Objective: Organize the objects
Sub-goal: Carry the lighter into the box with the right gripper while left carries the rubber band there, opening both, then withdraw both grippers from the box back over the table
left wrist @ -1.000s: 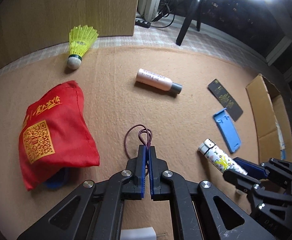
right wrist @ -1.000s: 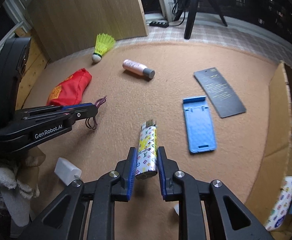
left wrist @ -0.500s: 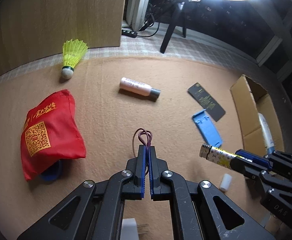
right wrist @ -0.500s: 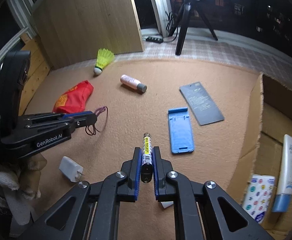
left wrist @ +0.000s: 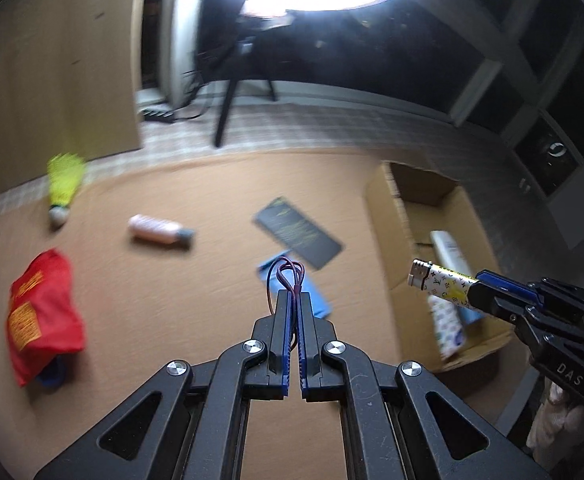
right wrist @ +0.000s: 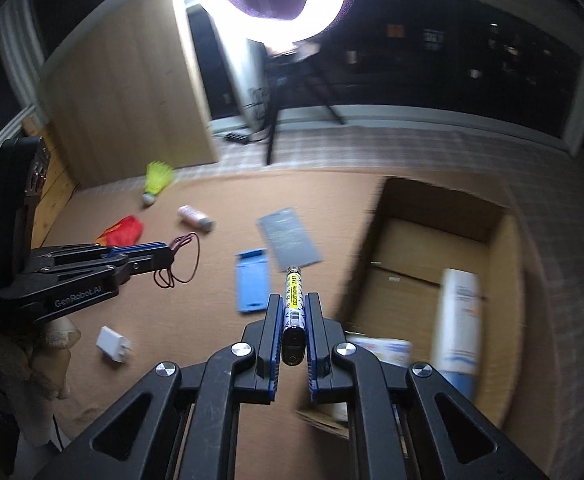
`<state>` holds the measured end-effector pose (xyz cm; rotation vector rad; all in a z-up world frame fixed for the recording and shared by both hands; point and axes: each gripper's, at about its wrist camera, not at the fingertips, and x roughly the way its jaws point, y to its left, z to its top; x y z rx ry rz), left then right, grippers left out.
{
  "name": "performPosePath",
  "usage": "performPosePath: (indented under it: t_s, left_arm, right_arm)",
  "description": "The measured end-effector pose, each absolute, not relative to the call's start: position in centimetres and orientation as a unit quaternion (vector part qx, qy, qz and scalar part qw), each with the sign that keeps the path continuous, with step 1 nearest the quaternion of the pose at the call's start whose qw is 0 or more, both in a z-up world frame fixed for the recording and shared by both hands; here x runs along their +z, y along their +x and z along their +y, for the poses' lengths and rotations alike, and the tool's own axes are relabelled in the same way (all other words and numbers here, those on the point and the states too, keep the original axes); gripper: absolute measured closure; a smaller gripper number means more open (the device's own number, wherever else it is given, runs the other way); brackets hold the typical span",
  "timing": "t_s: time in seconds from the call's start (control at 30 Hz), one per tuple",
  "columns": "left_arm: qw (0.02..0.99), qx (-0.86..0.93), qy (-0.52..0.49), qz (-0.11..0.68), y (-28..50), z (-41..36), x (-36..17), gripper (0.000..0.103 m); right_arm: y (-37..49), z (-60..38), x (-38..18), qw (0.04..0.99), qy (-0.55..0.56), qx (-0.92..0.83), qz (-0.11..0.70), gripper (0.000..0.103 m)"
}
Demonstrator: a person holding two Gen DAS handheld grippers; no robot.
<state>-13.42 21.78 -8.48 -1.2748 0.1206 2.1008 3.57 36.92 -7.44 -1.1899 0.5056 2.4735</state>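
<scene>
above the tan carpet, two items were held clear of the floor. the left gripper was closed on a thin maroon hair tie, its loops dangling past the fingertips; the right gripper was clamped on a patterned lighter, gripped by its narrow sides. the step in hand was judged to be the carry toward the cardboard box at the carpet's right edge, where a white tube and a patterned pack were already lying. the next move was judged to call for each gripper being brought over the box opening before its fingers were parted. a yellow shuttlecock, a pink bottle, a red bag, a dark card and a blue stand were left on the carpet. only in the right wrist view was a white charger shown near the carpet's near edge; only in the left wrist view was the lighter's printed side shown.
</scene>
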Motion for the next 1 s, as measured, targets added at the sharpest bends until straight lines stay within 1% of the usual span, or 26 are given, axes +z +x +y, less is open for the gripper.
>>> performPosePath:
  t_s: [0.17, 0.37, 0.6, 0.8, 0.83, 0.87, 0.9, 0.93, 0.97, 1.0]
  left_arm:
    - [0.370, 0.794, -0.480, 0.059, -12.2, 27.3, -7.8, 0.101]
    - [0.398, 0.779, -0.479, 0.074, -11.0, 33.4, -8.1, 0.101]
    - [0.413, 0.766, -0.485, 0.083, -10.1, 37.7, -9.2, 0.101]
    - [0.423, 0.760, -0.485, 0.090, -9.4, 39.9, -9.9, 0.100]
    - [0.427, 0.758, -0.485, 0.087, -9.4, 40.0, -9.9, 0.092]
    - [0.428, 0.755, -0.489, 0.088, -9.4, 40.2, -10.0, 0.083]
    - [0.427, 0.755, -0.490, 0.087, -9.3, 40.2, -9.9, 0.063]
    - [0.425, 0.759, -0.486, 0.087, -9.2, 40.1, -9.8, 0.054]
    - [0.423, 0.764, -0.480, 0.090, -9.1, 40.0, -9.6, 0.054]
    - [0.421, 0.765, -0.478, 0.092, -9.1, 39.8, -9.4, 0.054]
  right_arm:
    - [6.8, 39.7, -7.5, 0.210, -0.417, 0.864, 0.190, 0.093]
    - [9.4, 41.7, -8.3, 0.230, -0.419, 0.855, 0.202, 0.093]
    - [11.3, 43.1, -9.4, 0.243, -0.422, 0.848, 0.212, 0.093]
    - [12.0, 43.9, -9.6, 0.247, -0.416, 0.847, 0.223, 0.093]
    - [12.1, 44.0, -9.6, 0.242, -0.418, 0.846, 0.227, 0.091]
    - [12.0, 44.1, -9.7, 0.239, -0.421, 0.844, 0.230, 0.080]
    - [12.1, 44.0, -9.7, 0.240, -0.421, 0.844, 0.231, 0.063]
    - [12.2, 43.8, -9.6, 0.242, -0.417, 0.846, 0.229, 0.056]
    - [12.4, 43.6, -9.5, 0.244, -0.413, 0.848, 0.226, 0.051]
    - [12.4, 43.5, -9.5, 0.244, -0.412, 0.849, 0.224, 0.051]
